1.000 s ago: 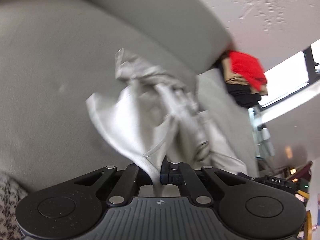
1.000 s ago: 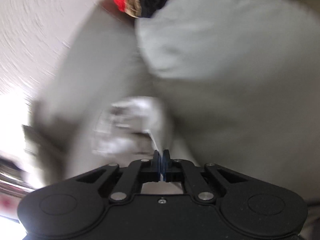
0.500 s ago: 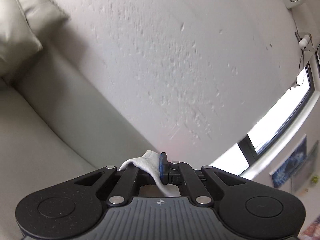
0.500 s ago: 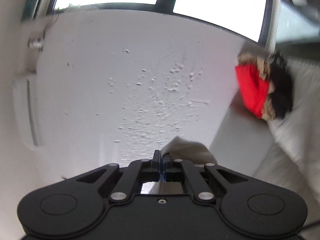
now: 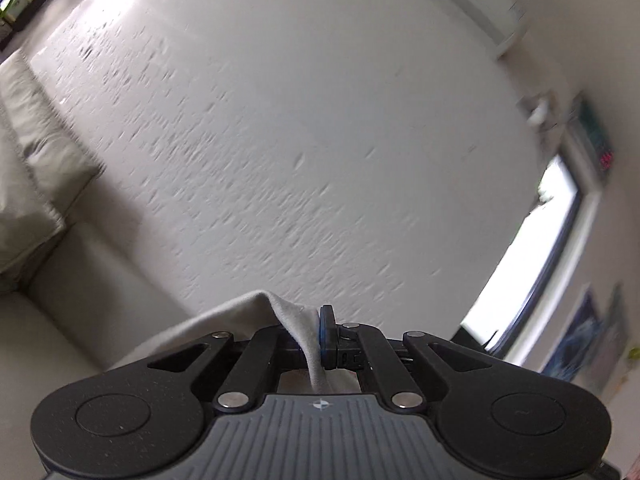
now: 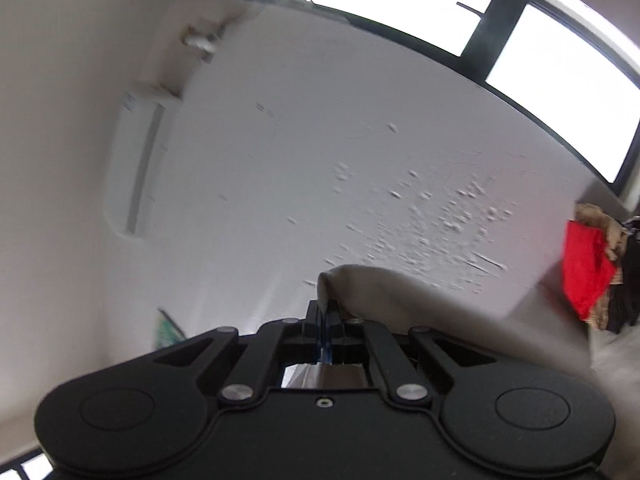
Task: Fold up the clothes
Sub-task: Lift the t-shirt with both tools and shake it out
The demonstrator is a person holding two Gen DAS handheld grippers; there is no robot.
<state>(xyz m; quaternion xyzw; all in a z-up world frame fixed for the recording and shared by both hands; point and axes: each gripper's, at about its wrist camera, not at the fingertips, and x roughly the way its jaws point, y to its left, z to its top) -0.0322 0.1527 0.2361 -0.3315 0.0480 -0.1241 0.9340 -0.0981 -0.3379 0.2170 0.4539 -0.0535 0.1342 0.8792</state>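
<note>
- The left gripper (image 5: 320, 334) has its jaws clamped on a fold of pale cloth (image 5: 296, 328); the fabric bunches over the jaw tips and drops down between the linkage arms.
- The right gripper (image 6: 323, 320) is likewise pinched tight on the cloth (image 6: 380, 292), which humps up above the tips and drapes off to the right.
- The garment is held up in the air in front of a white wall (image 5: 320, 140), above a pale sofa (image 5: 36, 184); most of it hangs below both cameras, out of sight.
- It looks light, thin and limp, so it should sag under its own weight and swing easily. Judging by the tight pinch, it is not slippery.
- Good holds are probably two corners or a hem, one per gripper, so the edge between them can be drawn taut. Which edge is held now cannot be told.
- Its long axis likely runs downward from the jaws; its actual direction and shape are hidden.
- A pile of clothes (image 6: 588, 264), red on top, sits at the right by the window (image 6: 560, 92).
</note>
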